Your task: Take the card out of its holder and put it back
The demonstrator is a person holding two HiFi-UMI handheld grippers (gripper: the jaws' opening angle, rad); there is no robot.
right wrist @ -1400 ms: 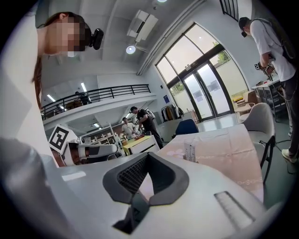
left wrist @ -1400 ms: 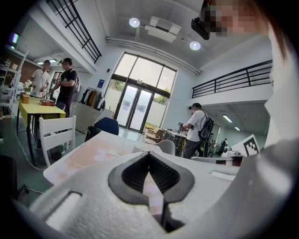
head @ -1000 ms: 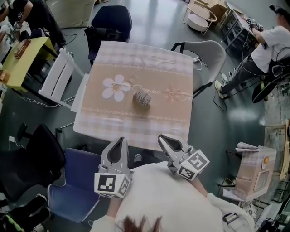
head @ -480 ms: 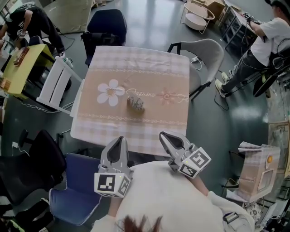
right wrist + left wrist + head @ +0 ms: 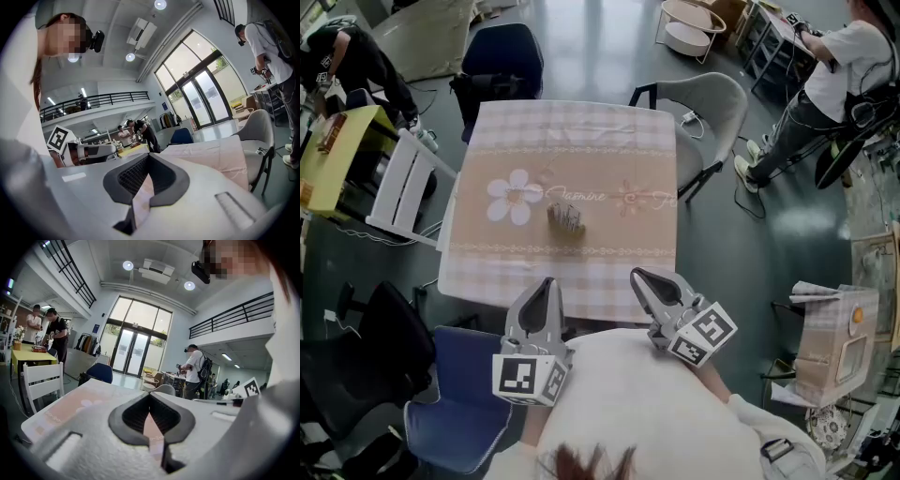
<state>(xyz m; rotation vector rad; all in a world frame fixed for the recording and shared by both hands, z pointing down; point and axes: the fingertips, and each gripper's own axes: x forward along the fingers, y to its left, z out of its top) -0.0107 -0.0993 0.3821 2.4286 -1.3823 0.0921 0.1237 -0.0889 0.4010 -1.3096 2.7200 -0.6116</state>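
Note:
A small card holder (image 5: 565,220) with a card standing in it rests near the middle of the table (image 5: 609,159), on a pink and beige checked cloth with a flower print. Both grippers hover at the table's near edge, well short of the holder. My left gripper (image 5: 547,281) (image 5: 149,395) is shut, its tips meeting with nothing between them. My right gripper (image 5: 636,275) (image 5: 149,154) is also shut and empty. Both point across the table; neither gripper view shows the holder.
A blue chair (image 5: 455,394) stands at the near left and a grey chair (image 5: 712,103) at the far right corner. A white chair (image 5: 403,183) and yellow table (image 5: 323,150) lie left. A person (image 5: 825,84) stands far right, and a cardboard unit (image 5: 830,337) sits at right.
The table and holder have slid left and slightly down in the head view as the person shifts. Both grippers keep their place at the near edge and stay shut.

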